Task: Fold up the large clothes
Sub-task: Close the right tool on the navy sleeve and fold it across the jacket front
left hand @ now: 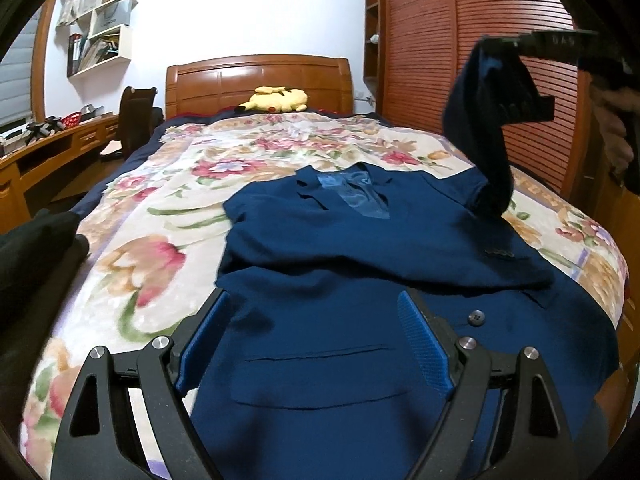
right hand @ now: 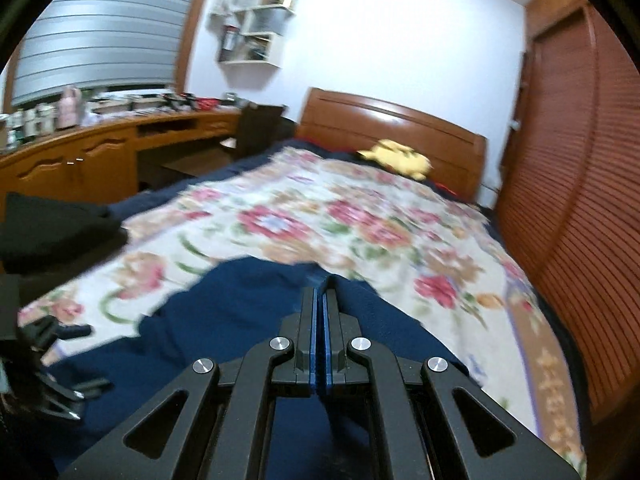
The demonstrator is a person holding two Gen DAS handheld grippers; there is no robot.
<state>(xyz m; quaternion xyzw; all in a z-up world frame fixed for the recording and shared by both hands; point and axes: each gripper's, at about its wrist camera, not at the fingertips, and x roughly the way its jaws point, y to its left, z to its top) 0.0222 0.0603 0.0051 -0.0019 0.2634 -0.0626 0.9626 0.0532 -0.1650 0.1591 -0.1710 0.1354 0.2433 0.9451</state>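
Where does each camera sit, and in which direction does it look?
Left wrist: sits on the left gripper, jaws open over the blue jacket, facing up the bed toward the headboard; the right gripper shows at upper right, lifting a sleeve.
Right wrist: sits on the right gripper, shut, above the jacket, facing the headboard and desk.
Shared: jacket, floral blanket, yellow plush toy, wall shelves, wardrobe.

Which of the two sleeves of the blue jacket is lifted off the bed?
The sleeve on the wardrobe side: the shut right claw holds its end high in the air. The other sleeve lies folded flat across the jacket's front.
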